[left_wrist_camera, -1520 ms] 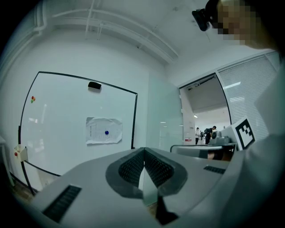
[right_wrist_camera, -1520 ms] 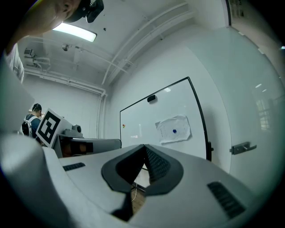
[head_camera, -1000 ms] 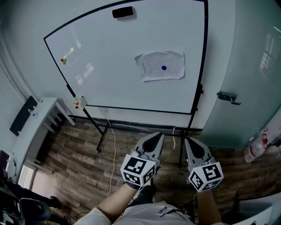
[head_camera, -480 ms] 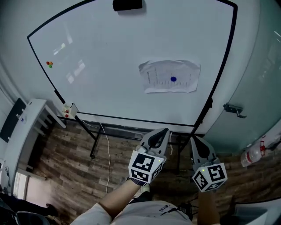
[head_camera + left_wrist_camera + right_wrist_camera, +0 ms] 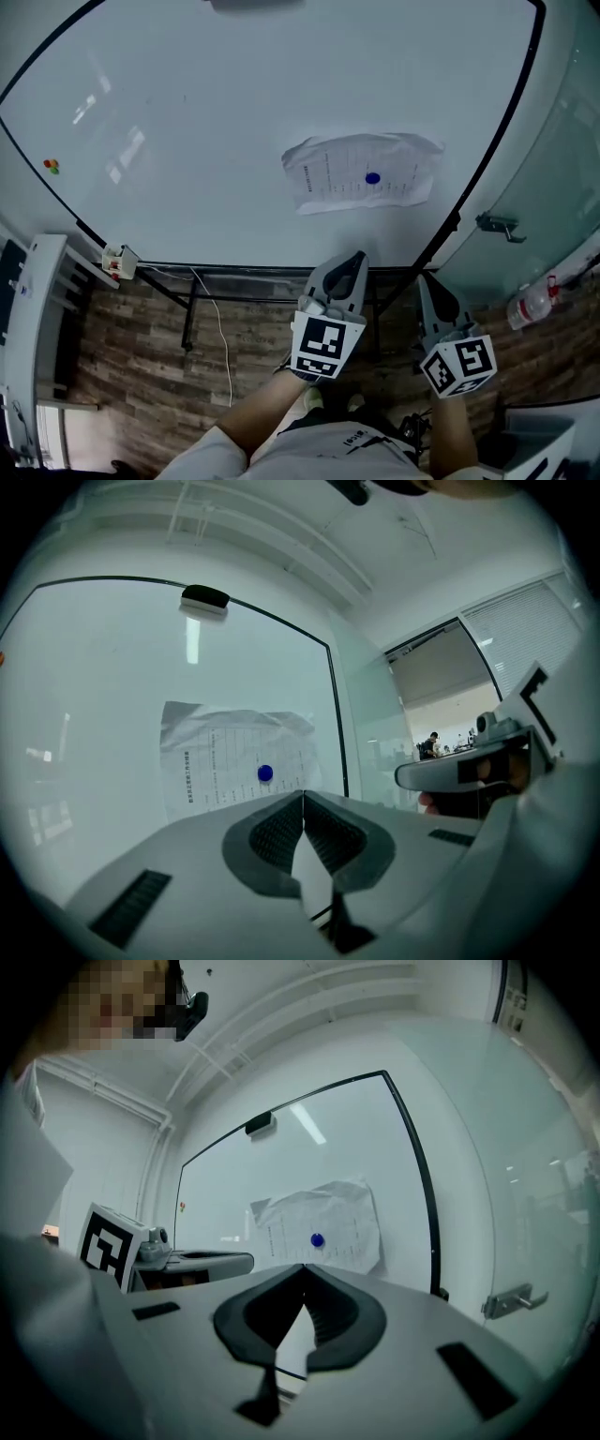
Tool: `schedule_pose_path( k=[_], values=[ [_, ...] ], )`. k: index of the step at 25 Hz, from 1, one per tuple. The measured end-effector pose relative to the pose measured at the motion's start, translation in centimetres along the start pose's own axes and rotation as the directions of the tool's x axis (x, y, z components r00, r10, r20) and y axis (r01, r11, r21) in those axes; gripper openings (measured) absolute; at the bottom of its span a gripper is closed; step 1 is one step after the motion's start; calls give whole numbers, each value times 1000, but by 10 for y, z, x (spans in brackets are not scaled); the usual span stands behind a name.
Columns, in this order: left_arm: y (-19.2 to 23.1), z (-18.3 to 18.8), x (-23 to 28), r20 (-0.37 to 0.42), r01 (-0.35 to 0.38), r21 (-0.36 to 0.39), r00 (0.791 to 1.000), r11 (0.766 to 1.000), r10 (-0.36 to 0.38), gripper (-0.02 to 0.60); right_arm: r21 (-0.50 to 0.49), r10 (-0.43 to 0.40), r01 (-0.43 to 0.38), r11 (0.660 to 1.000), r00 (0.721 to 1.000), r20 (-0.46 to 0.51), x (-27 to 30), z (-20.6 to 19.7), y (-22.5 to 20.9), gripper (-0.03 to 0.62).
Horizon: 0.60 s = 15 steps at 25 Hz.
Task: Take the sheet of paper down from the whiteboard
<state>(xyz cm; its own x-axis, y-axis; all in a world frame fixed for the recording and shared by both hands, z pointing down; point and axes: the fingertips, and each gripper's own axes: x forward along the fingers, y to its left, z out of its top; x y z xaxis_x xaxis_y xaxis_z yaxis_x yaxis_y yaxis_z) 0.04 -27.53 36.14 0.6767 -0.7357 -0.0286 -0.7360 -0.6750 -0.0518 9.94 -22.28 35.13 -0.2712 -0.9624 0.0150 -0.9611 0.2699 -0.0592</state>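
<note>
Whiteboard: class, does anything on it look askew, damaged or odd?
The paper is crumpled, with creases and wavy, uneven edges, so it does not lie flat on the whiteboard. Only one blue magnet near its middle pins it.

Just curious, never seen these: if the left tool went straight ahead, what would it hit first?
Probably the sheet of paper on the whiteboard; nothing shows between, though depth is unclear.
</note>
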Motion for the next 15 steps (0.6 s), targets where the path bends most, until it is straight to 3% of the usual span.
schedule_pose_path(
  k=[7, 15],
  values=[
    [23, -2, 48, 5, -77, 80, 997, 994, 76, 15, 9, 4, -4, 1000, 1000, 21, 48, 4, -42, 15],
    [42, 9, 97, 23, -229, 194, 973, 954, 229, 18, -20, 93, -92, 996, 994, 52, 98, 20, -90, 40]
  ],
)
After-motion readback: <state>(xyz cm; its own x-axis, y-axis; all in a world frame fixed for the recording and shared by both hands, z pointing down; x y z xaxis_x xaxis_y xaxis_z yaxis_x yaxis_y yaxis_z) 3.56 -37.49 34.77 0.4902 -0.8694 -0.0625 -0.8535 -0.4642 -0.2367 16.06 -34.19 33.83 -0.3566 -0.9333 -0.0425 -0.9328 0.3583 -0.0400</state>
